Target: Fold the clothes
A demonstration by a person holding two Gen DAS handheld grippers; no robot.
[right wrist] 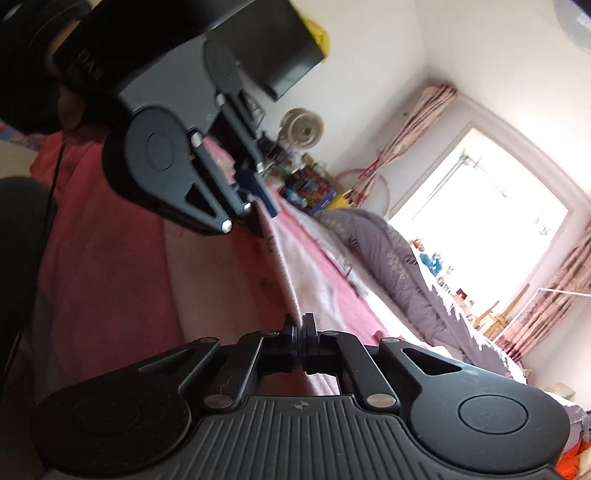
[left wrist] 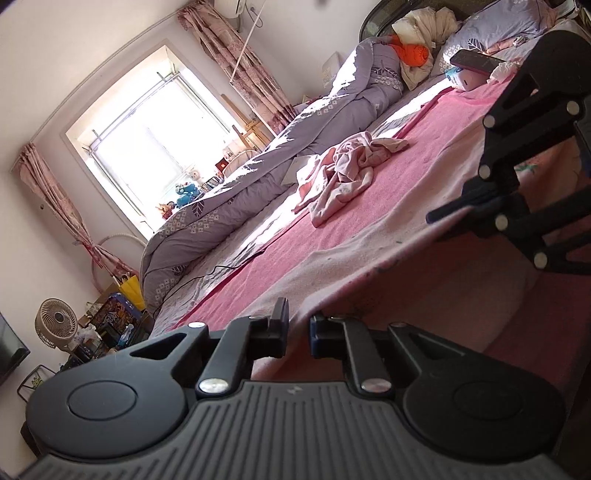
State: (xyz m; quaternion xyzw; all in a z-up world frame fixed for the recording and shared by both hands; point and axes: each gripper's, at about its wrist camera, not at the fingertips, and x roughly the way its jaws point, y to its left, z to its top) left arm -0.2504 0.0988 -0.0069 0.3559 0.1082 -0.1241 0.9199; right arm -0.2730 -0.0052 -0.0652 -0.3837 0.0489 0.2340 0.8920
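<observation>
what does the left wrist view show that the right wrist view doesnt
Only the left wrist view shows the crumpled pink garment lying on the bed, the phone near the pillow, and the orange item clearly. Only the right wrist view shows the person's red sleeve and the left gripper from outside. Both show the pink blanket, the purple quilt, the window, the fan and the curtains.
</observation>
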